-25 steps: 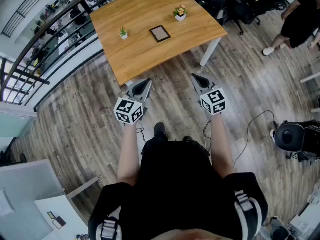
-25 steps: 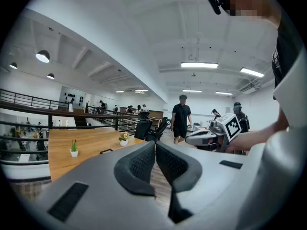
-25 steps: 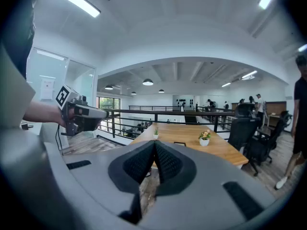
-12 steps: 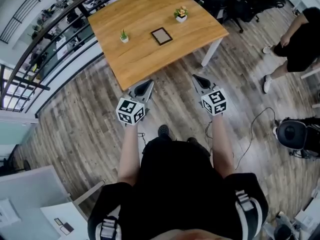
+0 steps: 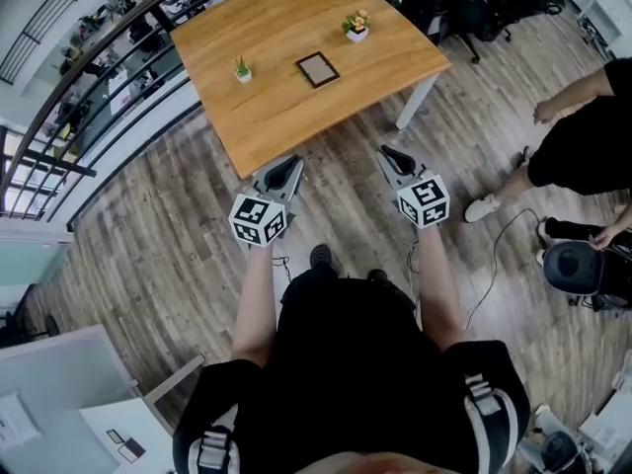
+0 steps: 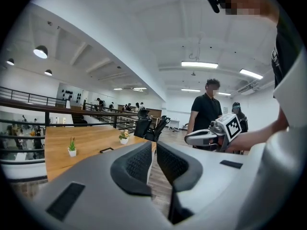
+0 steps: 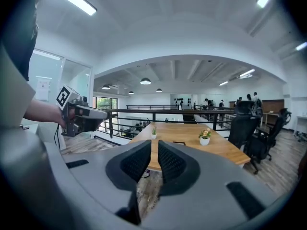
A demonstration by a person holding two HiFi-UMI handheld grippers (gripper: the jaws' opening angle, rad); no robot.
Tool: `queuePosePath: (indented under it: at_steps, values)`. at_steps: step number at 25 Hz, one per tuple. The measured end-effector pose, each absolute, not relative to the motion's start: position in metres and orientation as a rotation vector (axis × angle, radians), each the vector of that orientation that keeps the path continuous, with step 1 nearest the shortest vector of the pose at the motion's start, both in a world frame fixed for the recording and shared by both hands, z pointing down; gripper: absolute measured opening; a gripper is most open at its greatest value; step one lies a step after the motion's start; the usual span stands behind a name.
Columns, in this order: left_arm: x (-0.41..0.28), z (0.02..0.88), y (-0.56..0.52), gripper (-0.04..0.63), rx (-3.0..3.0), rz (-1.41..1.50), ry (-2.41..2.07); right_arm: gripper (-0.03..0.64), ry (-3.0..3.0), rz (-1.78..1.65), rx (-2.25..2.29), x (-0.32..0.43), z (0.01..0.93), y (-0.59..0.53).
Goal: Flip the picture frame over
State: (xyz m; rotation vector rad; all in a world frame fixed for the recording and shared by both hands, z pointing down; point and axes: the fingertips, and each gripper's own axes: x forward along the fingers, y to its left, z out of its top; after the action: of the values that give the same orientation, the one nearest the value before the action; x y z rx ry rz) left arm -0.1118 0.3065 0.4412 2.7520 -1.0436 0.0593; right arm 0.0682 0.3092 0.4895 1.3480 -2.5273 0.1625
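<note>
Hovering empty-handed, nowhere near it yet

Holding the left gripper (image 5: 288,162) clenched shut on nothing over the plank floor (image 5: 148,245); right gripper (image 5: 387,152) alongside, cracked a hair after just opening, nothing in between either; further out, flat on the wooden table (image 5: 286,117) and well apart from both, the picture frame (image 5: 317,68), sitting between a little green plant (image 5: 243,66) and a flower pot (image 5: 355,28).

The right gripper (image 7: 152,161), jaws just opening and empty, faces the table (image 7: 221,150).

Head view looks steeply down; both gripper views face the table (image 5: 276,57) (shared).
</note>
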Motion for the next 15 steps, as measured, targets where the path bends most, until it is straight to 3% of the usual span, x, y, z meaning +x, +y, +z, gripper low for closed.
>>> queuePosePath:
  at_steps: [3,5,6,8,15]
  values:
    - [-0.113,0.440,0.305,0.026,2.738,0.034,-1.022,0.077,-2.528,0.166,1.352,0.065,0.489,0.307]
    - [-0.115,0.440,0.303,0.029,2.742,0.028,-1.043,0.145,-2.532,0.160,1.355,0.063,0.489,0.305]
    - [-0.117,0.440,0.301,0.058,2.743,0.023,-1.055,0.188,-2.535,0.157,1.357,0.062,0.488,0.303]
    - [-0.118,0.440,0.297,0.181,2.745,0.019,-1.072,0.266,-2.543,0.150,1.361,0.061,0.488,0.301]
    - [-0.124,0.444,0.284,0.291,2.759,0.038,-1.114,0.439,-2.539,0.102,1.383,0.057,0.486,0.293]
